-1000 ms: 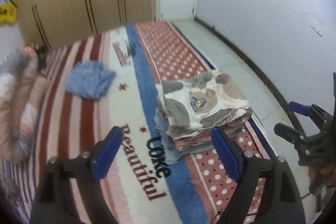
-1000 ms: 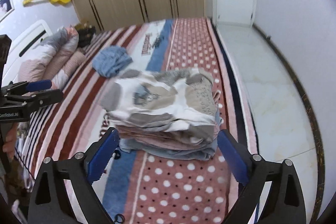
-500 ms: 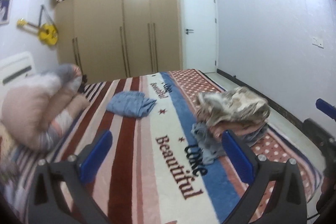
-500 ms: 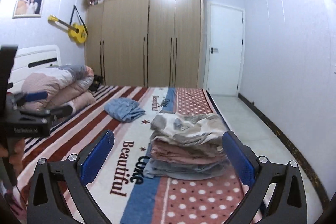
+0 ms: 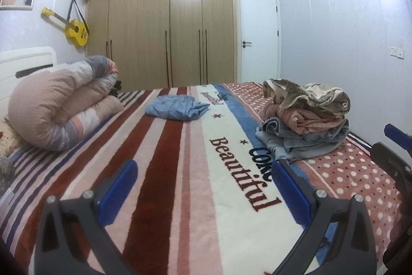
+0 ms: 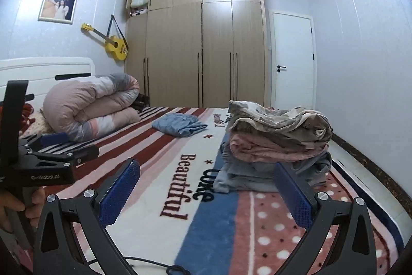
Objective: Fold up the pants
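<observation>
A crumpled pair of light blue pants (image 5: 177, 110) (image 6: 179, 127) lies on the striped blanket, far across the bed. A stack of folded clothes (image 5: 306, 120) (image 6: 276, 143), patterned cloth on top, pink and grey-blue below, sits on the right part of the bed. My left gripper (image 5: 204, 174) hovers low over the near blanket, open, nothing between its blue pads. My right gripper (image 6: 206, 177) is open too, empty, just short of the stack. The left gripper (image 6: 55, 146) also shows at the left edge of the right wrist view, held by a hand (image 6: 15, 208).
A rolled quilt (image 5: 61, 105) lies at the headboard side on the left. Wooden wardrobes (image 5: 170, 25) and a white door (image 5: 258, 38) stand beyond the bed. A yellow guitar (image 6: 110, 43) hangs on the wall. Tiled floor (image 6: 360, 166) runs along the bed's right side.
Both grippers have dropped low and tilted up from looking down on the bed to looking along it. The stack now appears side-on. The left jaws stand a little wider.
</observation>
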### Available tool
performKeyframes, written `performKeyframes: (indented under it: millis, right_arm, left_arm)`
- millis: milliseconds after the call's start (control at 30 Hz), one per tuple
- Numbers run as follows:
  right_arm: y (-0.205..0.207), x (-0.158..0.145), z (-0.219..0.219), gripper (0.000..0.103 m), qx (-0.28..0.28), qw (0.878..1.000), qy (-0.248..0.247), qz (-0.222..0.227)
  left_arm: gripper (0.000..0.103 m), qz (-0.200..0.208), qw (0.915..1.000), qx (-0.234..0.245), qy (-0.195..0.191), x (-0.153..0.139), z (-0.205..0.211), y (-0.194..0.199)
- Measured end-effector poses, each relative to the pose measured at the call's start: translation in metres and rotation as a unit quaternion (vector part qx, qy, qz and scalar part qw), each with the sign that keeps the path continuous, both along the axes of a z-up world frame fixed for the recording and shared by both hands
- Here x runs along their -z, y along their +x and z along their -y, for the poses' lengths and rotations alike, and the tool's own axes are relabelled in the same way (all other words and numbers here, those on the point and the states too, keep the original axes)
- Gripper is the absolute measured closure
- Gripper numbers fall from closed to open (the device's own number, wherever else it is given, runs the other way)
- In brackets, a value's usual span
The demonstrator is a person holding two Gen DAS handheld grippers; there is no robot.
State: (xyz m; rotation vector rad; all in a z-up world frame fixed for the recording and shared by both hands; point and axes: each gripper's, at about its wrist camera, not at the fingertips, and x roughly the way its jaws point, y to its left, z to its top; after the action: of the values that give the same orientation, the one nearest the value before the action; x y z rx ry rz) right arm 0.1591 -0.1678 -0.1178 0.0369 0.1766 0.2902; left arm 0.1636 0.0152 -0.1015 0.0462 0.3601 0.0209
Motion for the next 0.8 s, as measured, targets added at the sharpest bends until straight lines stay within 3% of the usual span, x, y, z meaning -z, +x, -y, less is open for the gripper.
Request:
performKeyframes:
  millis: [800]
  right_arm:
    - [-0.0082,0.0031,0.0015,0.001,0.009,1.0,-0.014,0.004]
  left_arm:
    - [0.001,0.017,0.9998,-0.006,0.003,0.001,0.0062,-0.0096]
